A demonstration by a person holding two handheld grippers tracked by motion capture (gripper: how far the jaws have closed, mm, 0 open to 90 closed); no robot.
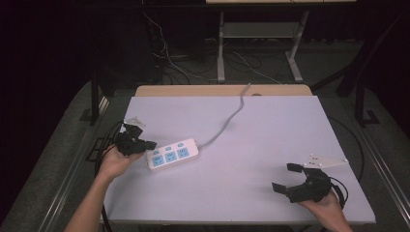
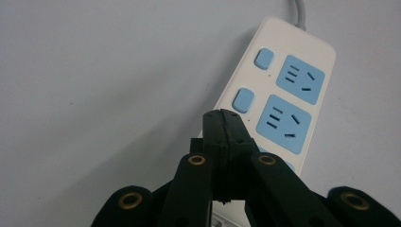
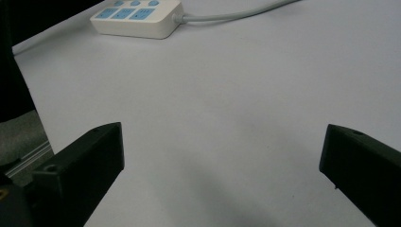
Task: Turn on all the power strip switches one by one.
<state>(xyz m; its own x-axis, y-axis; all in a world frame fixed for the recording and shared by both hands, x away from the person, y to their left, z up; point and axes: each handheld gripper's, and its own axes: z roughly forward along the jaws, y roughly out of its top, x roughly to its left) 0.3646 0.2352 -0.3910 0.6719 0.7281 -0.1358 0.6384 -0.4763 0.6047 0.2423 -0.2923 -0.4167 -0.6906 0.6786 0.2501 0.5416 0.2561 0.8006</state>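
The right gripper [image 1: 284,177] is located at the near right corner of the table [image 1: 270,125], held from below by the person's right hand [image 1: 325,205]; its two jaws stand wide apart with nothing between them, and in the right gripper view they frame bare table surface. The left gripper [image 1: 151,144] is located at the left edge of the table, carried in the person's left hand [image 1: 115,162], and points toward the near end of the power strip [image 1: 172,153]. Its jaws are pressed together, tip against tip, with nothing between them. In the left gripper view the closed tips [image 2: 222,118] sit over the long edge of the power strip [image 2: 279,94], beside its second blue button [image 2: 243,100]; contact with the casing cannot be confirmed from the views. The power strip lies flat on the table, left of centre, white with three blue socket faces and a row of blue buttons along one long side. Its grey cable [image 1: 227,123] leaves the right end, runs across the table toward the far edge and passes over it. Beyond the table, a metal frame [image 1: 256,43] and loose wires [image 1: 174,60] stand on the dark floor.
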